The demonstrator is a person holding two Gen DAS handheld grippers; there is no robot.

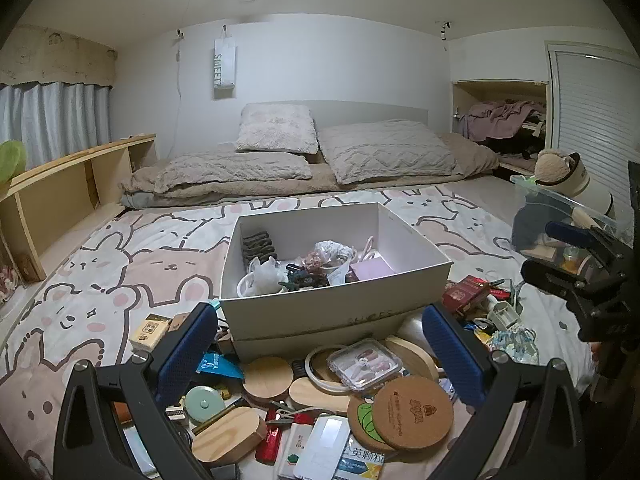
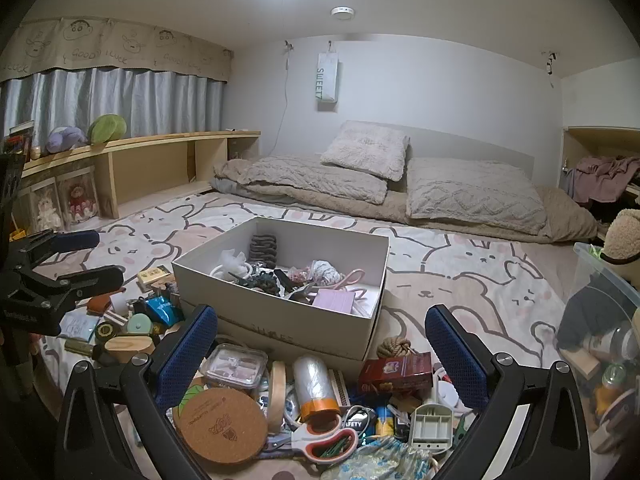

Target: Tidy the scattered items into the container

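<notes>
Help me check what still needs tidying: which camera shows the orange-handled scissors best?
The right wrist view. The scissors lie whole in the pile between the right gripper fingers, just past the cork coaster. In the left wrist view I cannot pick them out among the clutter before the white box.

Both wrist views look low across the bed toward the headboard wall, close over the clutter. They share the box [image 1: 336, 276] [image 2: 280, 280]; the left view sits further left.

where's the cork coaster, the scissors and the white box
cork coaster [image 2: 222, 425], right wrist view, middle of its printed top
scissors [image 2: 325, 442], right wrist view, on the white handle loop
white box [image 1: 320, 307], left wrist view, near outer wall
</notes>
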